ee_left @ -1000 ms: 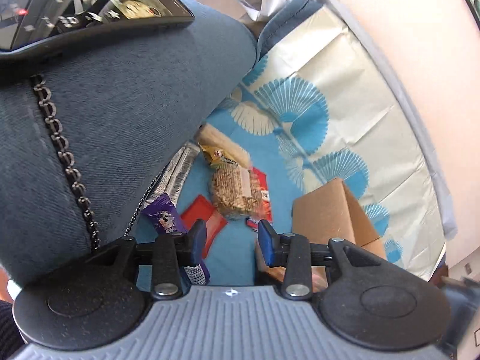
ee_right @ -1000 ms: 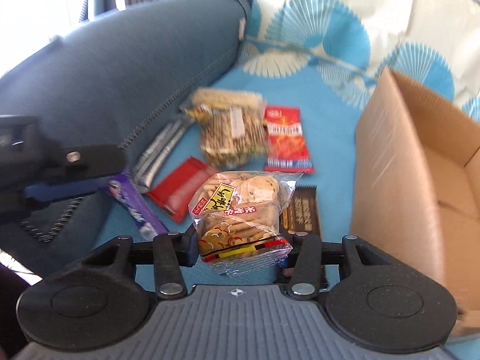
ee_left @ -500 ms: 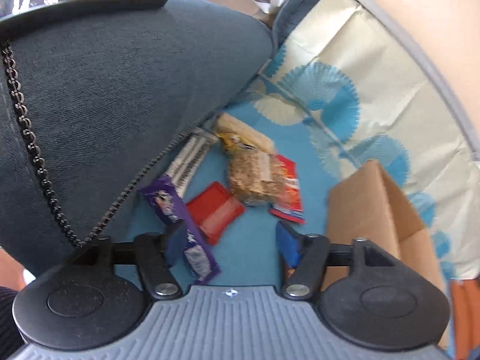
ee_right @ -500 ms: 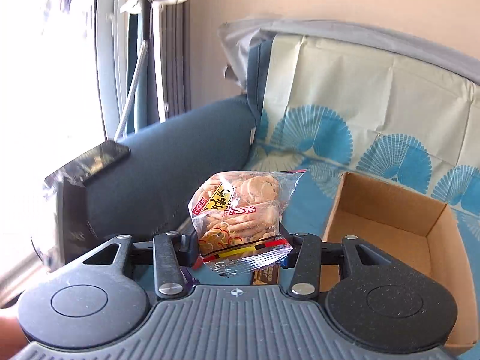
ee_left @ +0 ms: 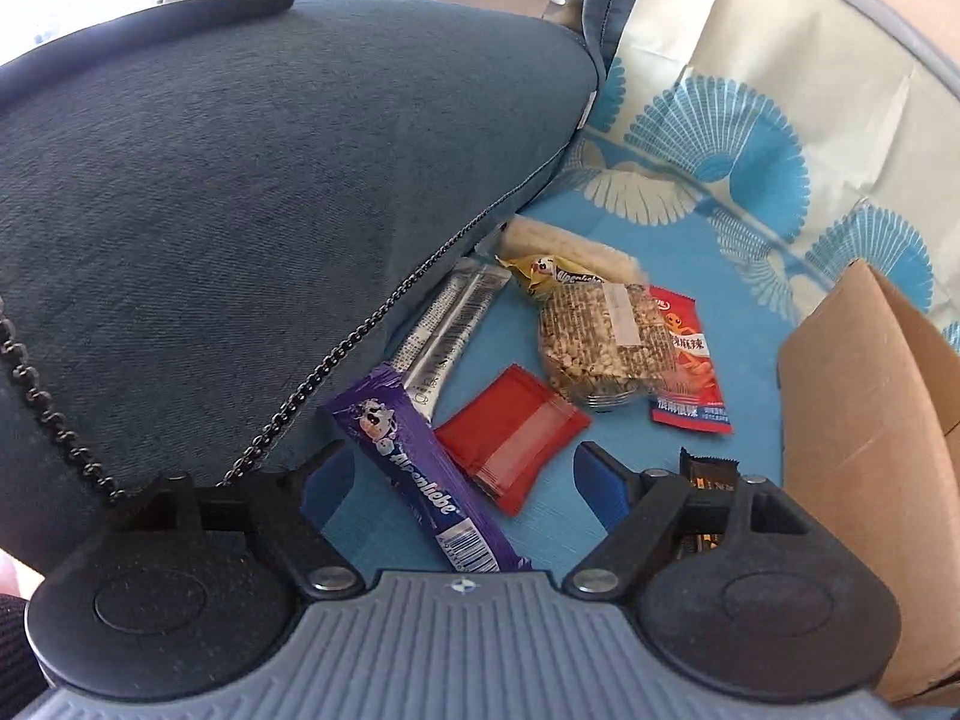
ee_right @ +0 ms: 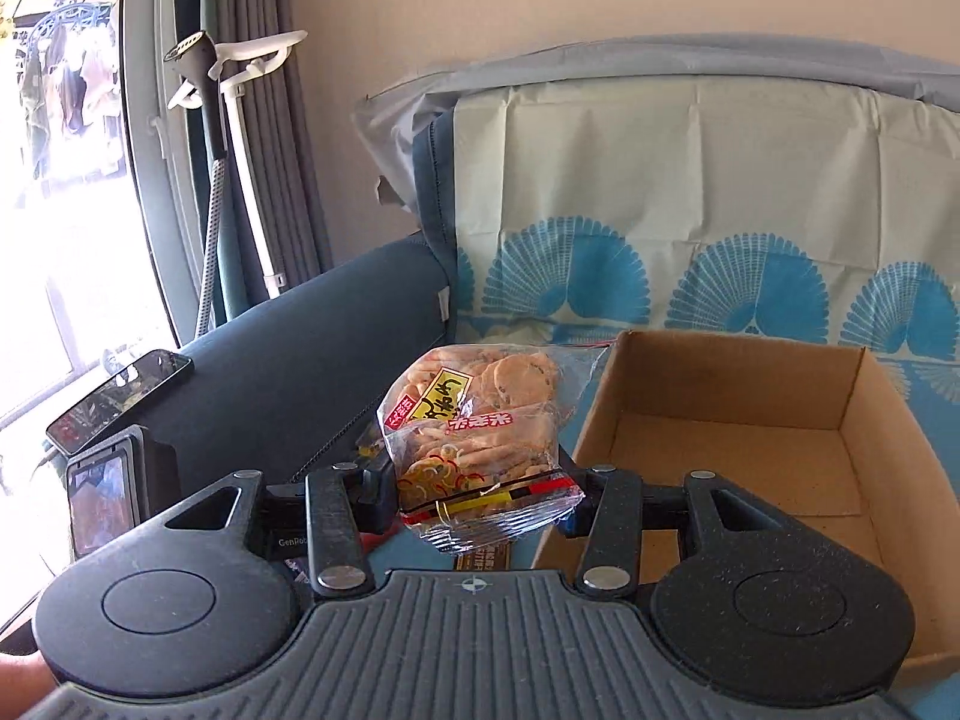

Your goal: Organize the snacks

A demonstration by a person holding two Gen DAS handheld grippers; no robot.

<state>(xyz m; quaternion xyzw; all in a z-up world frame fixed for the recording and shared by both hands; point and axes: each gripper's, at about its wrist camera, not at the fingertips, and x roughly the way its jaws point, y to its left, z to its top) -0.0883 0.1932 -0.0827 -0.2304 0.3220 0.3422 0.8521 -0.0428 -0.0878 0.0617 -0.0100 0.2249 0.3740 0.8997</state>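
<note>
- The right gripper (ee_right: 480,501) is pinching a clear crinkly bag of round brown crackers (ee_right: 480,432) by its lower end, carrying it clear of the seat beside the open brown cardboard box (ee_right: 744,456), probably its destination.
- The left gripper (ee_left: 453,483) is spreading its jaws around a long purple candy stick pack (ee_left: 414,468) lying on the blue patterned sofa cover (ee_left: 738,276); the pads are not pressing it.
- Compared with a second ago, the cracker bag is sitting higher with the box interior facing it, and the left jaws are standing much wider.
</note>
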